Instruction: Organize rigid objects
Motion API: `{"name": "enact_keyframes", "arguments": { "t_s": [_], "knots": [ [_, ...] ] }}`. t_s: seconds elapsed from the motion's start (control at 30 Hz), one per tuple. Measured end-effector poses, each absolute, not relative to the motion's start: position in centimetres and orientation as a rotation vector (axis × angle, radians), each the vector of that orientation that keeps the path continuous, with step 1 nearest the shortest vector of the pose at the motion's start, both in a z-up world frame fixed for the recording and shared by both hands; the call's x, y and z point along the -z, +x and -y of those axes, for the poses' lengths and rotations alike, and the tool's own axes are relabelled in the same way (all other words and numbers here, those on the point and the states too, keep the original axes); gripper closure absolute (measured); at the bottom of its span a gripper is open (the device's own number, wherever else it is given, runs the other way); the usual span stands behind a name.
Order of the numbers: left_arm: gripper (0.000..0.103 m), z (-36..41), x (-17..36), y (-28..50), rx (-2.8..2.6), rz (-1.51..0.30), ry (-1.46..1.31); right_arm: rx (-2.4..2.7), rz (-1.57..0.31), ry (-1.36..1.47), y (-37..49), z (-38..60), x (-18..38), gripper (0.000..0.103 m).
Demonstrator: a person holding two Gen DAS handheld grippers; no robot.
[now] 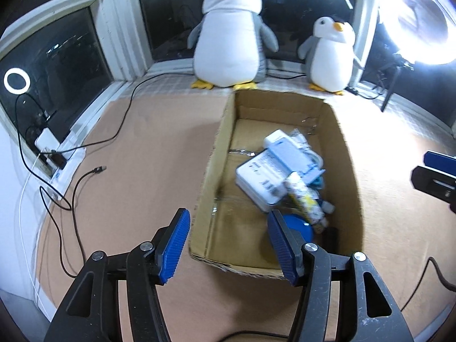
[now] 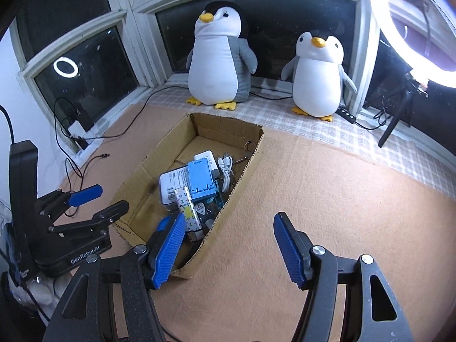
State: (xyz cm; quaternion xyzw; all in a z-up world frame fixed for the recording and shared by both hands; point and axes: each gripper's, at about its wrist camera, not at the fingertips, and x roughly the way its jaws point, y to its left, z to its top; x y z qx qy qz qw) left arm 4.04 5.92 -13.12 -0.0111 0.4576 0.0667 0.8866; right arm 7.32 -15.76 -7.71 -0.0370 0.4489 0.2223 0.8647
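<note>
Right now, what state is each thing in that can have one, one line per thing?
Cardboard box: open topped, items piled along one side.
Left gripper: fingers apart, nothing between them.
Right gripper: fingers apart, nothing between them.
Ring light: lit.
Black cable: loose end lying unplugged on the mat.
Large penguin: upright on the sill.
Small penguin: upright on the sill.

Both grippers have black frames, silver screws and ribbed blue fingers [image 1: 175, 243]; one reads "GenRobot.AI".
</note>
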Motion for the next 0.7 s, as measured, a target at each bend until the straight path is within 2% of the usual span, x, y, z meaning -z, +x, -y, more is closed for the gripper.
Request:
{"name": "enact_keyframes", "arguments": {
  "t_s": [0.1,0.23,0.4,0.53,0.7],
  "knots": [
    [0.042,-5.0,12.1,3.6,-0.128,-0.929,-0.019,-0.452,-0.919,-0.065,6.6,16.2,7.0,0.039],
    [0.034,-4.3,10.4,2.9,-0.128,-0.890,-0.012,-0.427,-0.874,-0.047,5.5,16.7,6.0,0.036],
    [0.033,-3.7,8.2,1.9,-0.146,-0.832,0.005,-0.404,-0.825,-0.011,4.6,17.5,4.6,0.032],
    [0.024,-3.4,6.9,1.3,-0.157,-0.791,0.020,-0.381,-0.792,0.008,3.9,17.9,3.7,0.031],
    [0.022,-3.0,5.2,0.4,-0.148,-0.750,0.022,-0.352,-0.760,0.029,3.2,18.5,3.2,0.027]
  ]
}}
